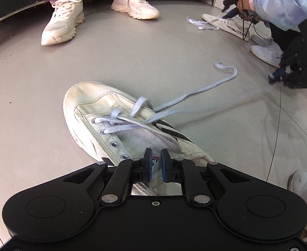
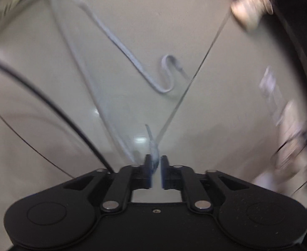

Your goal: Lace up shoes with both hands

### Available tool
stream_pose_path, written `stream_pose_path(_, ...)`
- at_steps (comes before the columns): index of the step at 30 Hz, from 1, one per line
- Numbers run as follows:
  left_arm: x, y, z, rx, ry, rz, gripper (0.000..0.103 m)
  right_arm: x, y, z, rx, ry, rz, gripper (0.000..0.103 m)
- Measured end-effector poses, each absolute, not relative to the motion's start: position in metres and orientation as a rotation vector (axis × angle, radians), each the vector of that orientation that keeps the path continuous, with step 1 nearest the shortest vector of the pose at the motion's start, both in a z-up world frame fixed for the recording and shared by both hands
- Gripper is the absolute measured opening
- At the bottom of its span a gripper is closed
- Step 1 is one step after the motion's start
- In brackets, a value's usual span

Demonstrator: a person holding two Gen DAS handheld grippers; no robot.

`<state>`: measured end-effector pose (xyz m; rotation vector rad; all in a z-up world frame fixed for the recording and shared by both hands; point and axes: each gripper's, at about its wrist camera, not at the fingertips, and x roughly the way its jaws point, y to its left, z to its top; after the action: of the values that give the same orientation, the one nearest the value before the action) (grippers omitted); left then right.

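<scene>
Both jaws stand apart: left gripper [image 1: 156, 159] over one shoe [image 1: 120, 125], right gripper [image 2: 155, 165] around one lace [image 2: 132, 58].

A glossy grey-beige floor [image 1: 38, 96] with thin dark seam lines reflects pale ceiling light. A dark curved platform edge [image 1: 17, 10] with a metal trim strip runs along the far side

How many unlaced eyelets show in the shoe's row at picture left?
2: upper eyelet below the laced ones, lower eyelet by the left gripper, which may hide more.
</scene>
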<state>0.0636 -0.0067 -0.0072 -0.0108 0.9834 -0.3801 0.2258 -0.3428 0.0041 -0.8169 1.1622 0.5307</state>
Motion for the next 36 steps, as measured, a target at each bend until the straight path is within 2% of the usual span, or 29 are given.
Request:
stream_pose_path(6, 0.067, -0.003, -0.007, -0.036, 1.005, -0.384, 0.008, 0.260, -0.383, 0.037, -0.200, 1.127, 0.435, 0.036)
stream_pose_path(8, 0.068, -0.003, -0.007, -0.036, 1.009, -0.386, 0.008, 0.285, -0.377, 0.035, -0.156, 1.103, 0.448, 0.037)
stream_pose_path(14, 0.069, 0.000, -0.007, -0.044, 1.014, -0.394, 0.008, 0.344, -0.349, 0.013, -0.156, 1.177, 0.520, 0.036)
stream_pose_path(17, 0.068, 0.001, -0.008, -0.053, 1.012, -0.396, 0.008, 0.330, -0.354, 0.019, -0.279, 1.200, 0.463, 0.036)
stream_pose_path(20, 0.068, 0.003, -0.009, -0.068, 1.006, -0.397, 0.008, 0.308, -0.388, 0.020, -0.286, 1.227, 0.356, 0.036)
stream_pose_path(23, 0.068, 0.004, -0.009, -0.070, 1.008, -0.402, 0.008, 0.291, -0.396, 0.022, -0.278, 1.161, 0.396, 0.036)
stream_pose_path(29, 0.070, 0.003, -0.009, -0.066, 1.013, -0.411, 0.008, 0.319, -0.322, 0.007, -0.452, 1.018, 0.570, 0.036)
stream_pose_path(32, 0.068, 0.001, -0.008, -0.063, 1.012, -0.405, 0.009, 0.337, -0.289, -0.009, -0.569, 0.985, 0.641, 0.034)
stream_pose_path(36, 0.067, 0.000, -0.008, -0.060, 1.012, -0.398, 0.009, 0.351, -0.269, -0.026, -0.645, 1.028, 0.701, 0.027)
